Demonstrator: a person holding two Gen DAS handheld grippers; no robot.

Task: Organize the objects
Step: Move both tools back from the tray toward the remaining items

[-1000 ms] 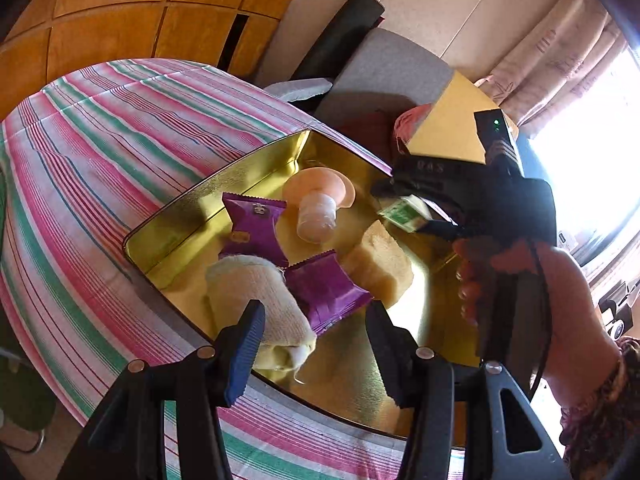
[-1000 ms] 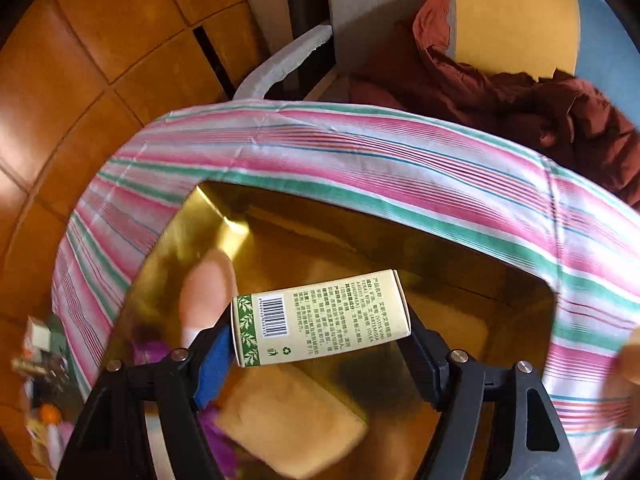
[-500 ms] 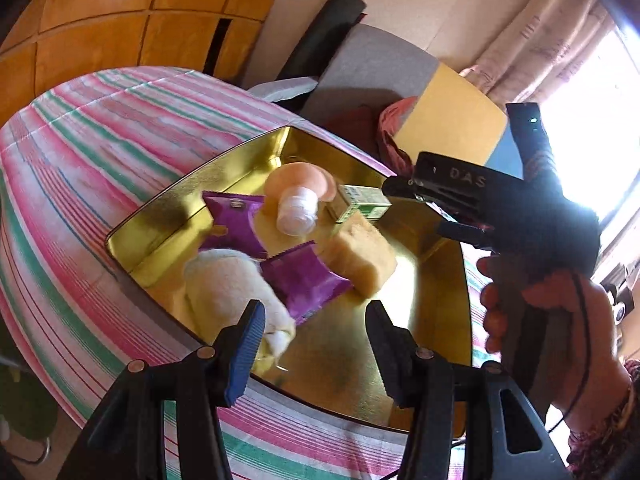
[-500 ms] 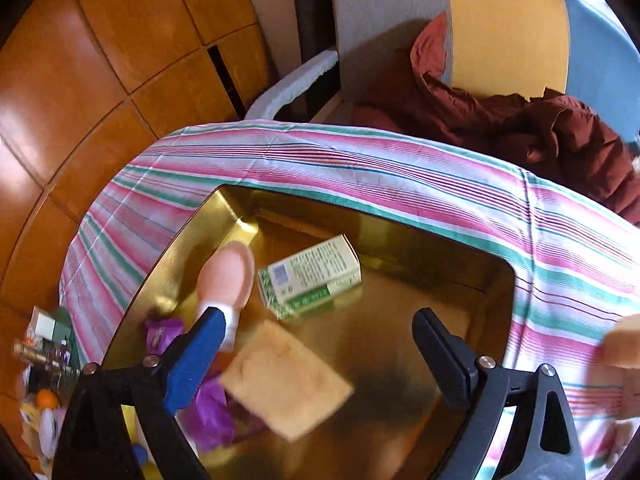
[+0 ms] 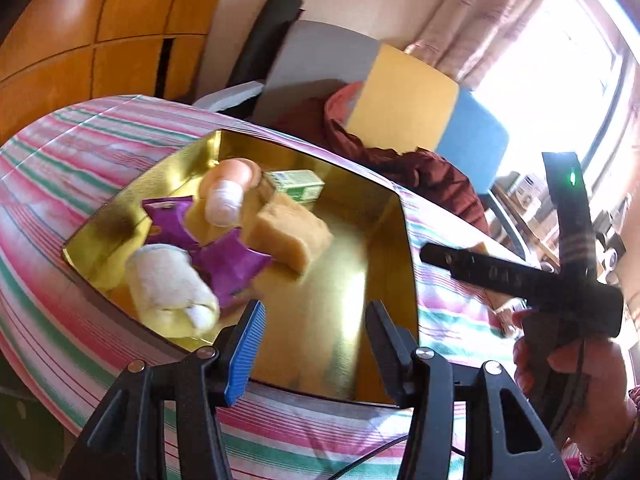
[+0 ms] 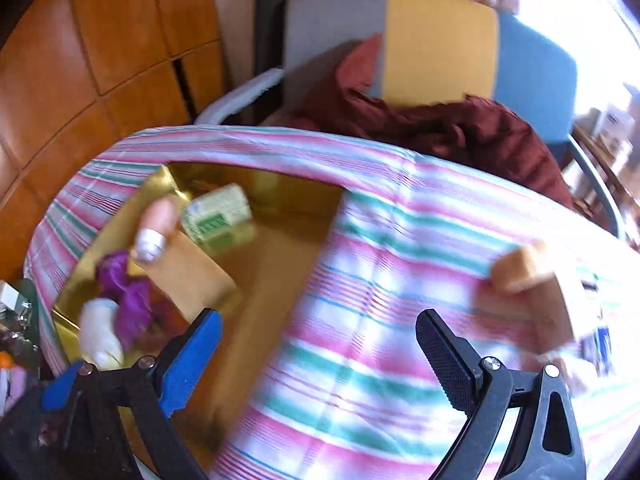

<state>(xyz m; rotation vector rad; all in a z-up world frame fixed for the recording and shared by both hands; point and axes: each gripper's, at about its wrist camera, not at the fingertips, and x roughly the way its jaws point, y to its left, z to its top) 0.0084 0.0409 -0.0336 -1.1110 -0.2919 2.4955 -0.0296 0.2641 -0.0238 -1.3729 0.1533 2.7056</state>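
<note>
Blur smears tan block (image 6: 520, 276) right of empty right tool (image 6: 320, 344).

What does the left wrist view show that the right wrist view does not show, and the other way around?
Only the left wrist view shows the right gripper from outside, with the hand that holds it, and the left gripper itself, empty. Only the right wrist view shows a tan block on the striped cloth outside the tray, and clutter at the left edge. Both show the gold tray with the green box, the sponge, purple packets and a rolled towel.
</note>
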